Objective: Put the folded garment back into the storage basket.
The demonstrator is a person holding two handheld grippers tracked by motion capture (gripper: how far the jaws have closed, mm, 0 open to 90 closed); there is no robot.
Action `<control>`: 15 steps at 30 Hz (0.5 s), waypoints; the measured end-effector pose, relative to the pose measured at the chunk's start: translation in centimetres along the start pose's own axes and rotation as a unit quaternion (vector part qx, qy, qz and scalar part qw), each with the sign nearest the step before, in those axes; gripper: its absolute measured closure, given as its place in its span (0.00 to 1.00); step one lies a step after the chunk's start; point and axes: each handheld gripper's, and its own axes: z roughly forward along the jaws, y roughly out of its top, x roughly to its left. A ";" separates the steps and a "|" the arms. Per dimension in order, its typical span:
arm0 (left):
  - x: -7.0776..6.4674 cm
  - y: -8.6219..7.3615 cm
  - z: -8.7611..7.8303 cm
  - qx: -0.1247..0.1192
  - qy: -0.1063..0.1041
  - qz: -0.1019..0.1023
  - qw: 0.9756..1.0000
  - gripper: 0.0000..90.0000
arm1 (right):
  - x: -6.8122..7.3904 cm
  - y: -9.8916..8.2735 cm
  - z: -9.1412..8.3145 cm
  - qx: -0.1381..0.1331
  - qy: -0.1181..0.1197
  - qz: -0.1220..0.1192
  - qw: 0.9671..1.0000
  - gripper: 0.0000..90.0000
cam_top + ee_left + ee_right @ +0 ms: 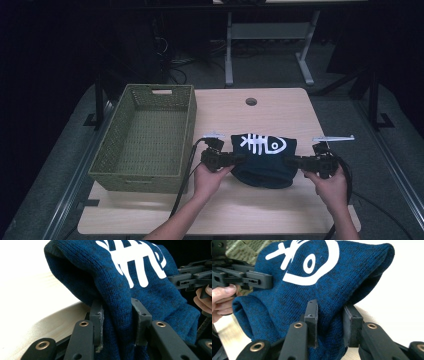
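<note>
High view: dim and grainy, surroundings sinking into near-black, light falling from above on the pale table. Both gripper views: tabletop glaring to blown-out white while the blue knit garment is showing sharp — its folds are casting soft shadows, nearest jaw links blurring slightly at the bottom edge.

The sweater is coarse blue knit with a smooth white print. Beside it, the basket is rough woven wicker — the worktop pale matt wood.

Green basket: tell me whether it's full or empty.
Empty: the high view shows the green basket's bare woven floor; the blue sweater is outside it.
</note>
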 end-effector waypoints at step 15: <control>-1.3 1.0 -2.4 -0.001 -0.022 0.011 1.000 0.75 | 1.8 0.7 -2.2 -0.027 0.018 -0.014 0.999 0.77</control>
